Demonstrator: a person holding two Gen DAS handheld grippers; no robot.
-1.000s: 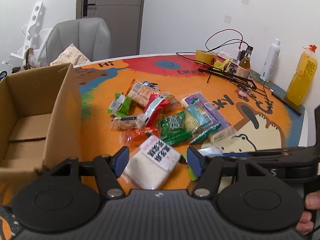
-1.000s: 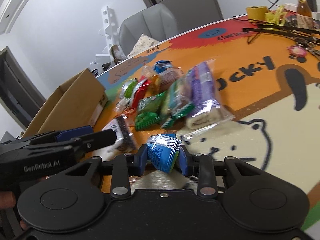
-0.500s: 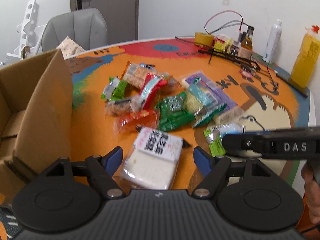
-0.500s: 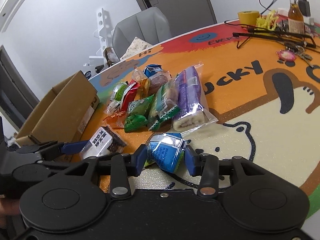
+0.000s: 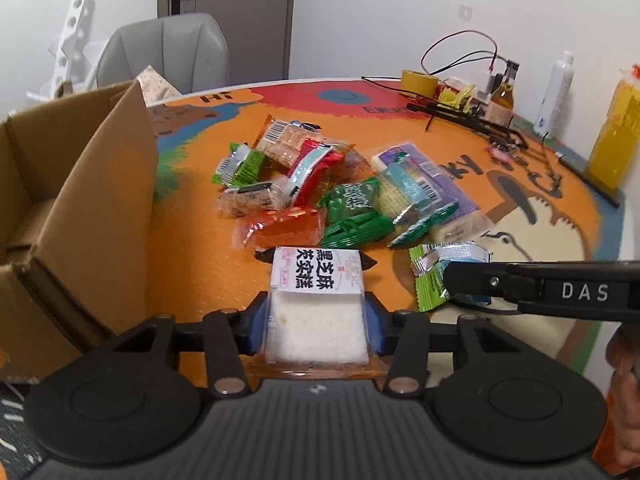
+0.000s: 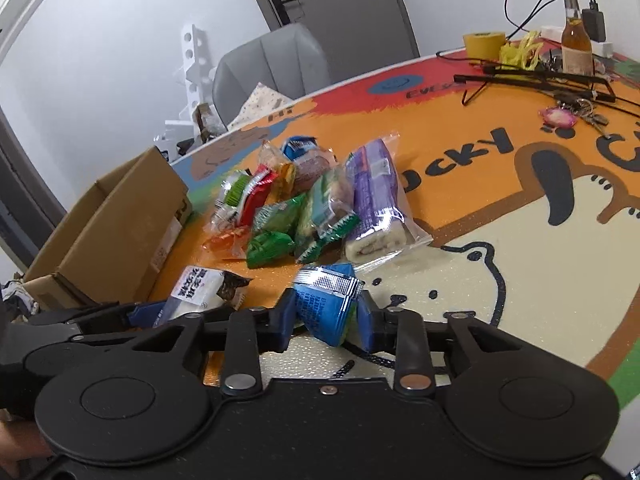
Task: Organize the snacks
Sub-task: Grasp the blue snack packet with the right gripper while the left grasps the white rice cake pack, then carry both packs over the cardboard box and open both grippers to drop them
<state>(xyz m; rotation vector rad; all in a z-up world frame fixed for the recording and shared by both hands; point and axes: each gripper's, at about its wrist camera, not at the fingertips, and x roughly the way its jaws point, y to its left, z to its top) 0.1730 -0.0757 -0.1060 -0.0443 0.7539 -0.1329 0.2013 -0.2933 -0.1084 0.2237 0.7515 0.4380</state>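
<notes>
Left claw (image 5: 316, 318) closed on white cake packet (image 5: 316, 304), cardboard box (image 5: 80, 200) beside

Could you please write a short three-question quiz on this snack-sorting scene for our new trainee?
1. True or false: the cardboard box already holds snacks.
2. What is the left gripper closed on?
A. white rice cake pack
B. yellow tape roll
C. purple roll pack
3. What colour is the packet in the right gripper?

Key: 1 false, its visible floor is bare; 2 A; 3 blue.
</notes>
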